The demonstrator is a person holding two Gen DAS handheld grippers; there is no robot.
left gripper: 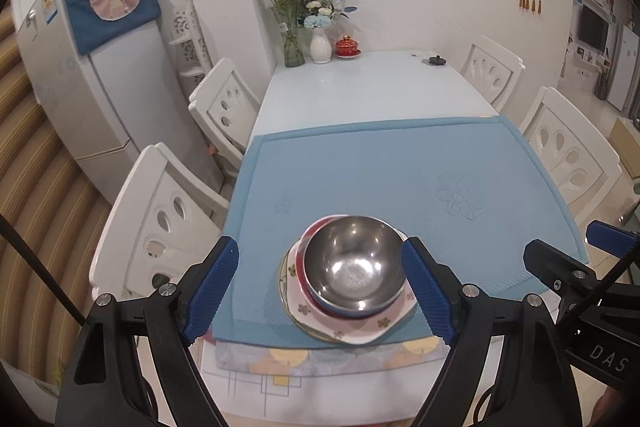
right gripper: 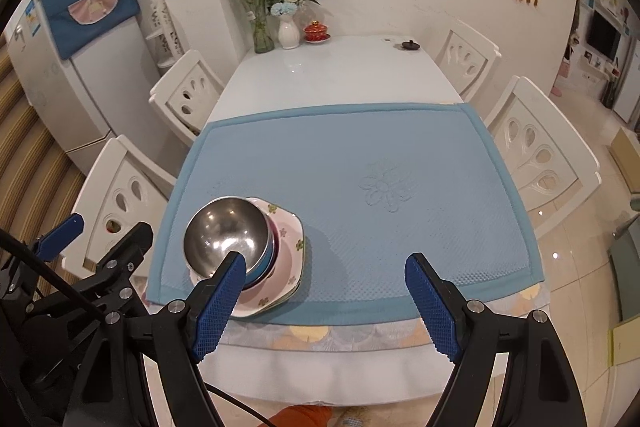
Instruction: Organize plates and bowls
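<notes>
A: How much room is there around the stack?

B: Plenty. The blue mat [right gripper: 360,187] ahead of and to the right of the right gripper [right gripper: 328,299] lies bare right up to its far border. The stack sits near the mat's near edge, close to the front edge of the table [left gripper: 372,83].

A: And the grippers?

B: Both stand wide and hold nothing. The left gripper [left gripper: 320,287] has its fingers on either side of the stack, apart from it. The right gripper is off to the stack's right; its left finger crosses in front of the bowl's rim in that view, and I cannot tell whether it touches.

A: What is in the stack?

B: A steel bowl [left gripper: 354,263], empty and upright, sits on top. Under it show a blue rim and a red one, then a pink flowered plate [left gripper: 376,327] with a pale plate edge below that.

A: The rest of the room?

B: White chairs [left gripper: 160,219] stand along both sides of the table. At the far end, well beyond the grippers, are a glass vase of flowers [left gripper: 294,47], a white vase [left gripper: 320,47], a red lidded cup [left gripper: 347,47] and a small dark lid [left gripper: 437,59]. A fridge [left gripper: 80,87] with a blue cover stands far left.
</notes>
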